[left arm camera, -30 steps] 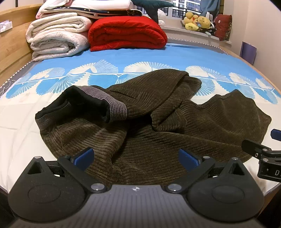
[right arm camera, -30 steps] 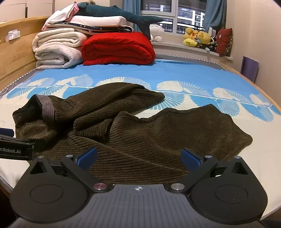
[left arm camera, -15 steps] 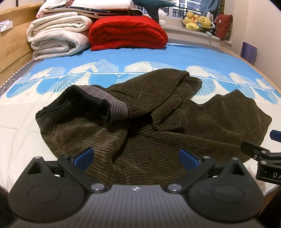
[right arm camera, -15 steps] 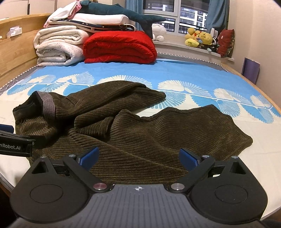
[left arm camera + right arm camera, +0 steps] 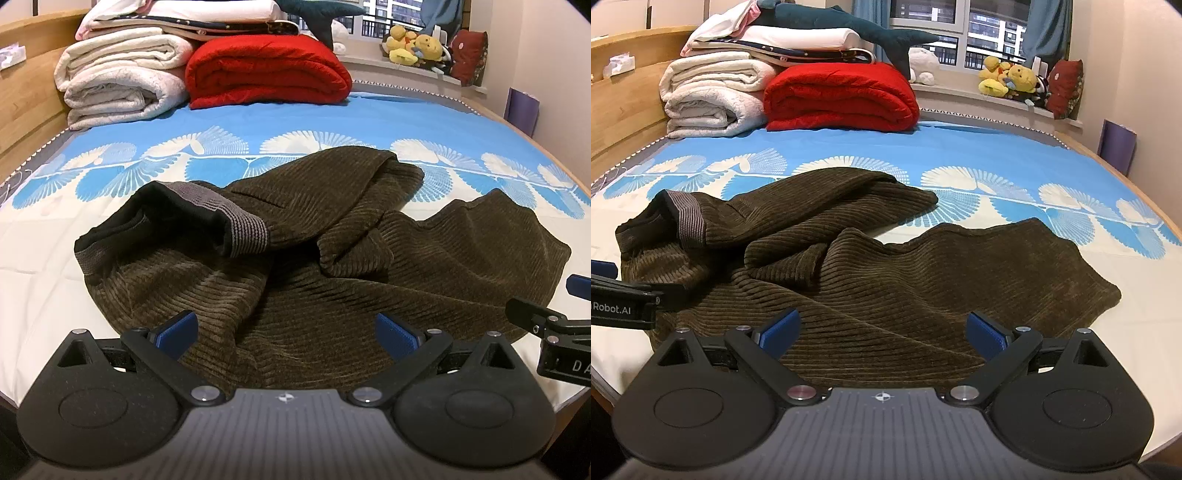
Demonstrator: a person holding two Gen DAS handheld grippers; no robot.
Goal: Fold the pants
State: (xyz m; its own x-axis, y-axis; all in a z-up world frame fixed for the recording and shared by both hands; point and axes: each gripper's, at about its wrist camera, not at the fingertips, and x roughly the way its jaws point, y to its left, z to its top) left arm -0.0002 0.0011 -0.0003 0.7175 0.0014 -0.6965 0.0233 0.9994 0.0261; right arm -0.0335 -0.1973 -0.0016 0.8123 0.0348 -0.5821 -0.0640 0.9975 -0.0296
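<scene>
Jaws of the left gripper [image 5: 286,330] are seen spread wide at the bottom of its frame, nothing held between the blue pads [image 5: 177,326]. The right gripper [image 5: 882,328] is likewise spread and empty, low in its own frame. The pants [image 5: 314,266], dark brown corduroy, are found crumpled across the middle of both views on the bed [image 5: 369,122], the grey ribbed waistband [image 5: 236,225] turned toward the left. A red blanket [image 5: 842,98] and white folded bedding [image 5: 709,96] are stacked at the upper left.
</scene>
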